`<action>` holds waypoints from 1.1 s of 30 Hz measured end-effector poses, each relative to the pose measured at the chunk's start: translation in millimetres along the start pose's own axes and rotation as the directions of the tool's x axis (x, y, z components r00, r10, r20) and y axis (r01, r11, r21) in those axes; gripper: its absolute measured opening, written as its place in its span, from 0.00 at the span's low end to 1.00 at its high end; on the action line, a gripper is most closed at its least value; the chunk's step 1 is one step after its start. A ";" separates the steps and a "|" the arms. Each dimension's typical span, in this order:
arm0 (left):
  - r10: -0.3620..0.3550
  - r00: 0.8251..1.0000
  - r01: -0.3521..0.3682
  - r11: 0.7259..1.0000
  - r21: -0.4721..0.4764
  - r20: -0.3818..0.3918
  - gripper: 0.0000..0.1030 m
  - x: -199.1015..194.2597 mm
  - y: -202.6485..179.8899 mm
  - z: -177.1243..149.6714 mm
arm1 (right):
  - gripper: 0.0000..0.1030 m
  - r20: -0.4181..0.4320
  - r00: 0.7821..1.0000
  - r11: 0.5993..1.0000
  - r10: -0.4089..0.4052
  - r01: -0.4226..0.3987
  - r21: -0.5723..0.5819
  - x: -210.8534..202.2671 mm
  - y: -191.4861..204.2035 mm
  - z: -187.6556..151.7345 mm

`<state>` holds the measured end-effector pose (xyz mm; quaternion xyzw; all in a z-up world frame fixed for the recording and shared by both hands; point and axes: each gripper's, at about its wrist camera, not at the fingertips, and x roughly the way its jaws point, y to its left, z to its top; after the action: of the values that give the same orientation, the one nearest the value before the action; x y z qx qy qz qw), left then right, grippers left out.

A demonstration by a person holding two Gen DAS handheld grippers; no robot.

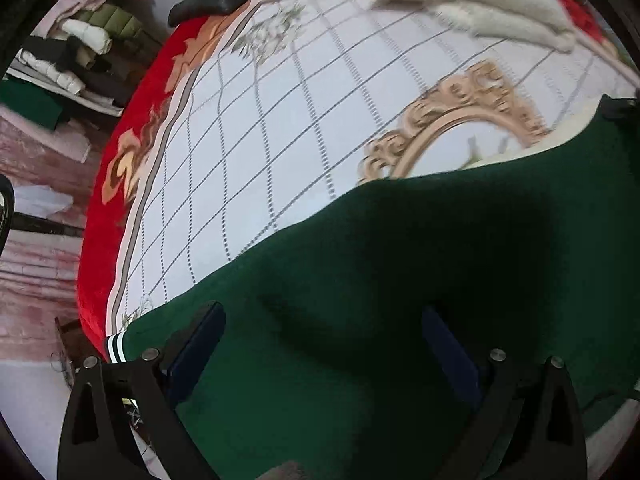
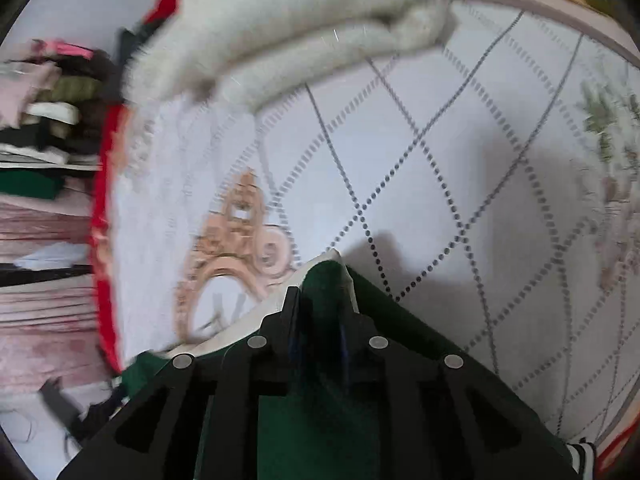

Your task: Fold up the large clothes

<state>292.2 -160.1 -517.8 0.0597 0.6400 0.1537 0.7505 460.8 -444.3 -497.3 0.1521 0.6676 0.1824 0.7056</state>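
Left tool: fingers spread wide, nothing between the pads, poised over the dark green garment, which lies spread on the bed directly ahead of and beneath it. A striped black-and-white cuff of the garment sits just outboard of the tool's left finger, at the bed edge. Right tool: fingers pressed together, pinching a raised fold of the green garment; a white inner lining shows at the peak of the fold just beyond the fingertips. Garment drapes down either side of the right tool. Bed cover is white with a dotted grid, a gold ornamental motif and a red border. Ahead of both tools, well apart from the green garment, a folded cream fleece item rests on the cover. Far left of the left tool, beyond the bed, stacked clothing on a shelf; details blurred.
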 end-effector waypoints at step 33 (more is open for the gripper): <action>-0.148 0.987 0.154 0.984 0.093 -0.063 0.99 6.5 -80.5 -25.1 | 0.72 0.323 0.889 0.768 0.325 -0.447 0.458 -32.0 -210.2 -216.0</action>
<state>280.9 -236.9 -551.3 0.0435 0.6702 0.0665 0.7379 255.4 -651.8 -578.7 0.4914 0.5615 0.1185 0.6552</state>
